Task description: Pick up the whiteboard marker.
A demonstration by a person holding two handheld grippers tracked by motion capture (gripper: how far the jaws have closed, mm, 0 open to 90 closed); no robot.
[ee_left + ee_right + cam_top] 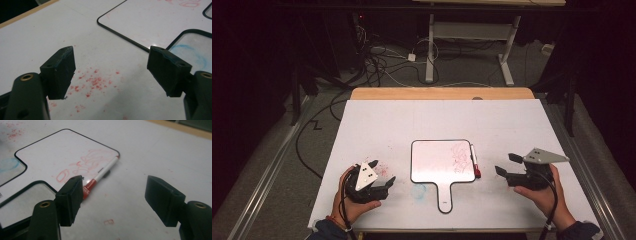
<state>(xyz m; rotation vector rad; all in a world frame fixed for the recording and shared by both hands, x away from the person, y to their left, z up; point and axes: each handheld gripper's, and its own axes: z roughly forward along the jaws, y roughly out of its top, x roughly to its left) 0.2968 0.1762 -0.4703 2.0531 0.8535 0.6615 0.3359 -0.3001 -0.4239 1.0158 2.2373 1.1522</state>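
While both fingers gape empty, the marker lies beside the right fingers — untouched

A white sheet covers most of the wooden table, whose bare far edge shows beyond it. Red specks dot the sheet near its front left corner. Behind, cables trail across grey floor beside what looks like a desk frame.

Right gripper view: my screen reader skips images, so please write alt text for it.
A red-capped marker lies along the edge of a small handled whiteboard with faint red scribbles. The open right gripper hovers near it, holding nothing, over the white tabletop.
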